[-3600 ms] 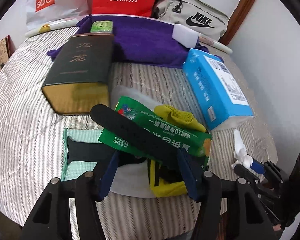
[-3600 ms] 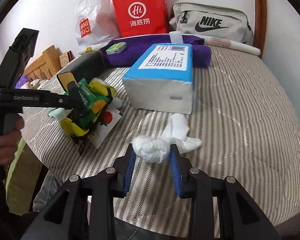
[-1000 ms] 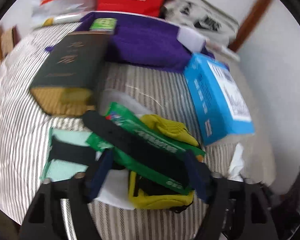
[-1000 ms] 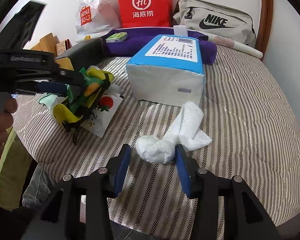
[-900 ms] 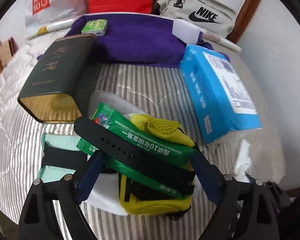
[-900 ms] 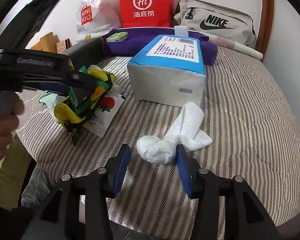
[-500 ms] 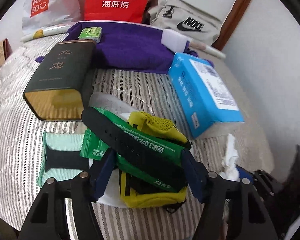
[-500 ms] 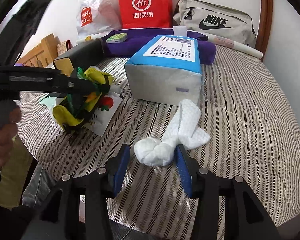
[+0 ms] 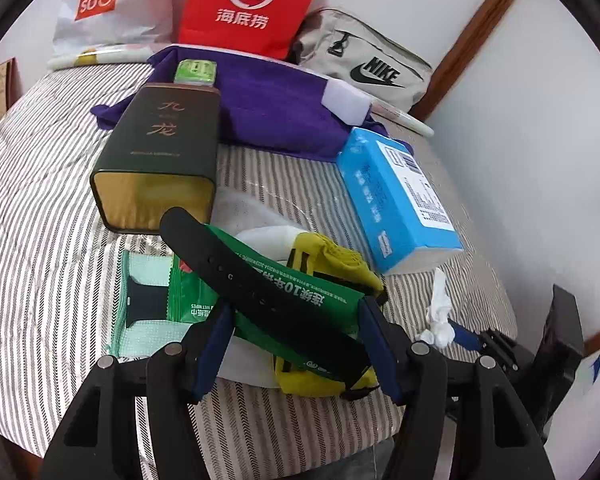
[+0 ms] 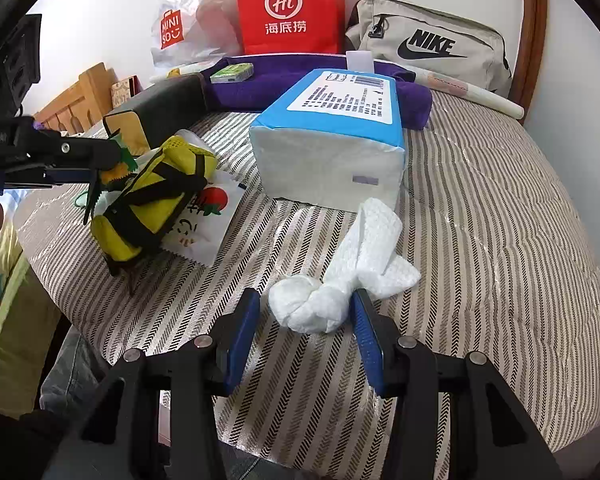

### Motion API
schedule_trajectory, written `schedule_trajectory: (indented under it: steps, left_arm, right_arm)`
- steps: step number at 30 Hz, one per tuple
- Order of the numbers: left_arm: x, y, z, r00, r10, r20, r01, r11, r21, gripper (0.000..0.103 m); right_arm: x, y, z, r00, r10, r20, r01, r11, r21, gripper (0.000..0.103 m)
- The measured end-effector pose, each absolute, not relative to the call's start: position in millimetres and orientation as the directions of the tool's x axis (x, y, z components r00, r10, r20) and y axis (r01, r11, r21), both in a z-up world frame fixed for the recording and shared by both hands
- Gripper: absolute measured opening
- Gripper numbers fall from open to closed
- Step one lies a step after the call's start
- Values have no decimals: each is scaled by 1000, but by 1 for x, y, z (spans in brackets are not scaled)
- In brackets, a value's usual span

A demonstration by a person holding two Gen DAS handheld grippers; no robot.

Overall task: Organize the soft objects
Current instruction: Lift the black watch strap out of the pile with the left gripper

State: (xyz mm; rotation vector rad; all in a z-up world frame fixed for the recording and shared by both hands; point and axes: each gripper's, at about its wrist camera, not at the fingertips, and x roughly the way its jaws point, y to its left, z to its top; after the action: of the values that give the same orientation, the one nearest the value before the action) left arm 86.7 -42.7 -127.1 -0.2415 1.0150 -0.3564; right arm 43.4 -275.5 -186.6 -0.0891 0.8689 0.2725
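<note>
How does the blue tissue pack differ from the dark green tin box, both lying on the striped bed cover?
The blue tissue pack is bright blue with a white printed label; the dark green tin box is dark with gold characters. The pack's end shows soft white tissue; the box's end is a shiny gold panel. The pack lies right of the cluttered pile, the box left. Both lie flat on their long sides.

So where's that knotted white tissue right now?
In the right wrist view the knotted white tissue lies on the striped bedcover, between the right gripper's fingers and just in front of the blue tissue pack.
</note>
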Motion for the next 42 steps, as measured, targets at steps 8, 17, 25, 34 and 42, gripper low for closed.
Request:
schedule_trajectory:
  steps: [8, 17, 25, 34, 42]
  left_arm:
    - [88, -27, -140, 484, -219, -847, 135, 975, -175, 65]
    - [99, 26, -154, 434, -121, -893, 137, 988, -68, 70]
    - [92, 47, -152, 474, -150, -868, 42, 988, -148, 68]
    - [81, 62, -147, 470, -214, -856, 28, 973, -228, 69]
    - [95, 54, -151, 471, -173, -865, 9, 981, -192, 47]
  right_arm:
    - [44, -274, -186, 610, 192, -769, -274, 962, 23, 48]
    - [44, -269, -188, 616, 186, -766, -281, 960, 7, 56]
    - [44, -268, -188, 614, 187, -767, -281, 960, 9, 56]
    - [44, -268, -188, 620, 193, -761, -285, 958, 11, 58]
    - [45, -267, -188, 621, 194, -759, -289, 957, 9, 58]
